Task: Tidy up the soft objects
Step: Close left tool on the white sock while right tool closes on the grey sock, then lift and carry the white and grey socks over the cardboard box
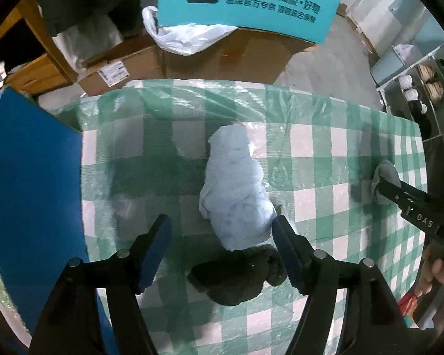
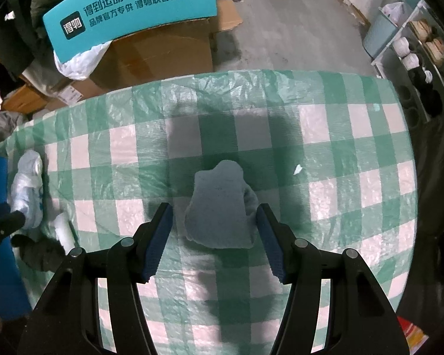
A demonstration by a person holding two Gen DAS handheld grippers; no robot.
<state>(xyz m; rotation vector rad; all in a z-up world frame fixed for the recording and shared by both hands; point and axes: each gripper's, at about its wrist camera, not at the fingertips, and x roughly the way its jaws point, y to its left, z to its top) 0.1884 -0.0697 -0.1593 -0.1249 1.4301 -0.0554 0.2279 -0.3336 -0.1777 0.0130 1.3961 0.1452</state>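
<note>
Right now the pale grey-blue sock [image 2: 219,210] lies crumpled on the green-and-white checked tablecloth [image 2: 355,153], directly between the fingers of the right gripper [image 2: 213,236], which points almost straight down at it. Its jaws stand moderately apart, one on each side of the sock; the right pad looks to be just beside the fabric, the left pad clear of it, so nothing is gripped yet.

Over on the left side of the table, a light blue bundled cloth [image 1: 236,189] rests just ahead of the left gripper [image 1: 222,251], with a dark, fuzzy soft item [image 1: 236,278] touching its near end and lying between the wide-spread fingers. That gripper holds nothing either.

As for what could go wrong: the tablecloth has a crinkly plastic film over it, and a pad closing low could pinch the film along with the sock and drag it. On the left, the two soft things touch, so a close there could catch both, or only a loose fold that slips free on lifting.

A blue bin [image 1: 35,183] stands at the table's left edge (its inside is hidden, so I cannot tell what it holds). Beyond the table, cardboard boxes [image 2: 157,56] sit on the floor, one with a white plastic bag [image 1: 186,38] bulging out under a teal box [image 1: 245,3].
</note>
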